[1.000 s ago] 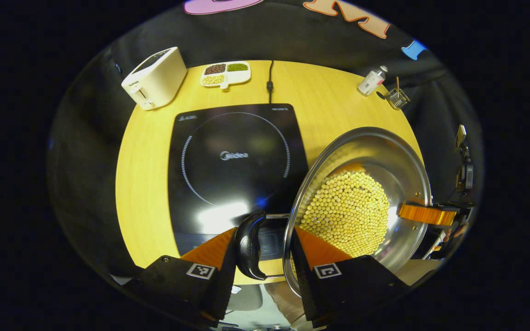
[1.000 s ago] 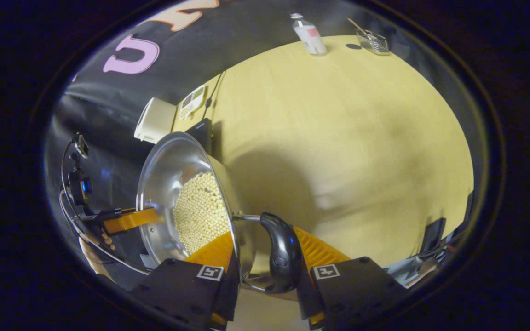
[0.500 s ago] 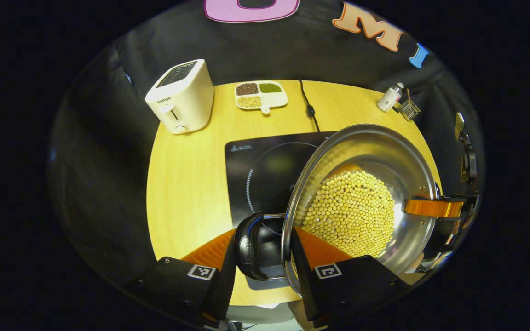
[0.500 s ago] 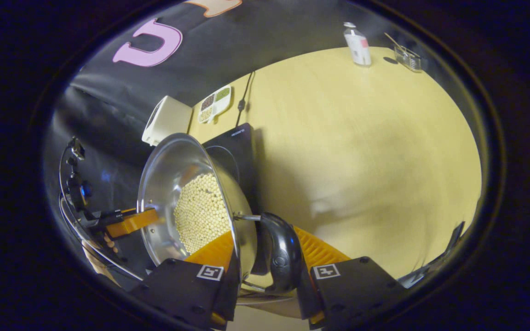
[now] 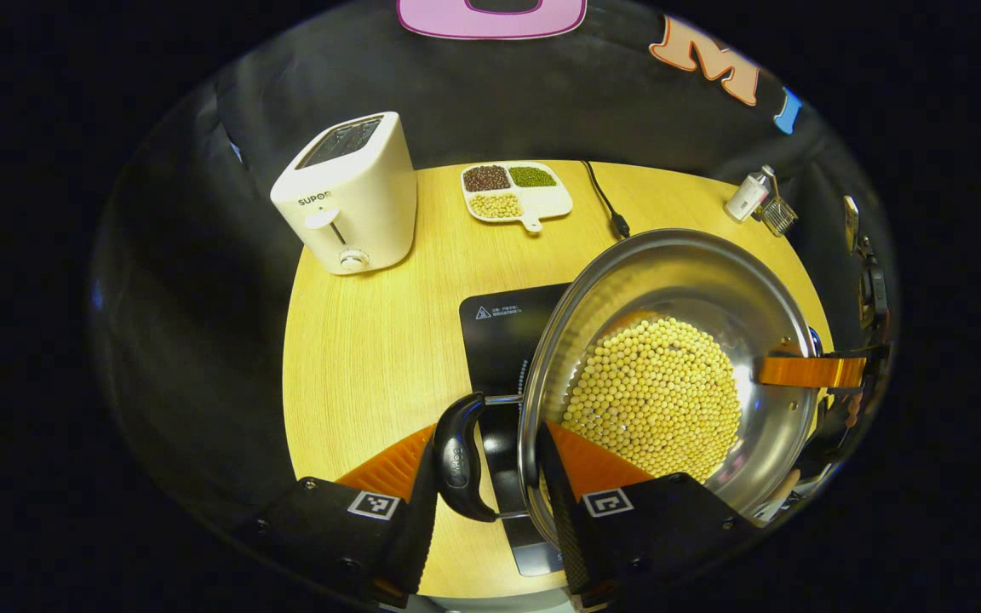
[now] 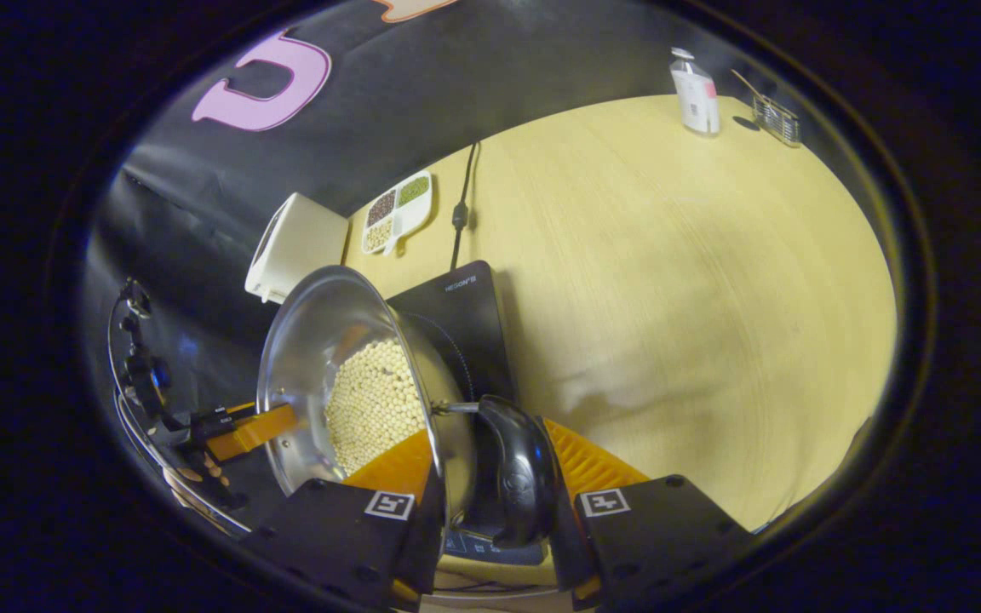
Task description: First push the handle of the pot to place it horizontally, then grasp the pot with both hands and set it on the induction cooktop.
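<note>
At the bottom of the left gripper view, the left gripper is clamped across one side of the pot: one finger sits outside the black side handle, the other reaches inside the steel rim, so handle and pot wall are pinched between them. The right gripper does the same at the bottom of the right gripper view, with one finger inside the rim and the other beyond the second black handle. Its far finger also shows at the right edge of the left gripper view, laid over the opposite rim.

The pot is a wide, shiny steel one, carried between the two grippers, its floor covered with pale yellow beans. It takes up the lower right of the left gripper view and the lower left of the right gripper view. Beneath it lies the black induction cooktop, partly hidden by the pot; whether the pot's base touches the glass I cannot tell.

The cooktop rests on a round wooden table. Toward the upper left of the left gripper view stands a white toaster, and just right of it a white divided dish of mixed grains. A black power cord runs toward the cooktop. At the upper right are a small white bottle and a small wire basket.
</note>
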A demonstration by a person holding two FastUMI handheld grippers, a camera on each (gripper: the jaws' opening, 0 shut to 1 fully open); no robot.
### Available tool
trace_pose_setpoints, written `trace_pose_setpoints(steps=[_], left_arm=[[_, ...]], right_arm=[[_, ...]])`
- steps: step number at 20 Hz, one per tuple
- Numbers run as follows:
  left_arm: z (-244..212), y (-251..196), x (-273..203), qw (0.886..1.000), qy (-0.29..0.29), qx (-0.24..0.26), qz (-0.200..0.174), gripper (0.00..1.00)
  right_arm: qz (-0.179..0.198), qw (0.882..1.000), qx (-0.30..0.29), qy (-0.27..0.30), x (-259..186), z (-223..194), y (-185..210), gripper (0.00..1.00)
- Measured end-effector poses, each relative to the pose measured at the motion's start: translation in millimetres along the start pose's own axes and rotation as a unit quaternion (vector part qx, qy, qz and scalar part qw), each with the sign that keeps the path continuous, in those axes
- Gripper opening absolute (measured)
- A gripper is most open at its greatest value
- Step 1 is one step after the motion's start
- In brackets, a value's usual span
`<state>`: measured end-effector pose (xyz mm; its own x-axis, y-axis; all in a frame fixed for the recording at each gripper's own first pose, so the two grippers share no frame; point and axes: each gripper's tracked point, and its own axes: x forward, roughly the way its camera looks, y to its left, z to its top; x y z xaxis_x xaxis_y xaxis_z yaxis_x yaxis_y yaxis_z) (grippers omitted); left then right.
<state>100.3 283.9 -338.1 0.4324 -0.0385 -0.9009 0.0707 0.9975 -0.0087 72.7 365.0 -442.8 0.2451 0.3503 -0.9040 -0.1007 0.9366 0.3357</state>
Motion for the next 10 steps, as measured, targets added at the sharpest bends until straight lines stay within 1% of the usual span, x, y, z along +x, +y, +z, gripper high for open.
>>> trace_pose_setpoints(steps=[5, 6, 7, 10], left_arm=[[-2, 7, 10, 1.0, 0.006, -0.002, 0.005, 0.63], [-3, 8, 10, 1.0, 0.009, -0.004, 0.006, 0.63], [-4, 8, 12, 1.0, 0.01, -0.007, 0.006, 0.63], [-7, 9, 14, 1.0, 0.012, -0.012, 0.004, 0.64]], right_arm=[[-0.004, 1.0, 0.002, 0.01, 14, -1, -1, 0.56], [-0.004, 1.0, 0.002, 0.013, 15, -4, -1, 0.53], [-0.004, 1.0, 0.001, 0.014, 16, -3, -2, 0.56], [0.0, 1.0, -0.001, 0.017, 21, -4, -2, 0.56]])
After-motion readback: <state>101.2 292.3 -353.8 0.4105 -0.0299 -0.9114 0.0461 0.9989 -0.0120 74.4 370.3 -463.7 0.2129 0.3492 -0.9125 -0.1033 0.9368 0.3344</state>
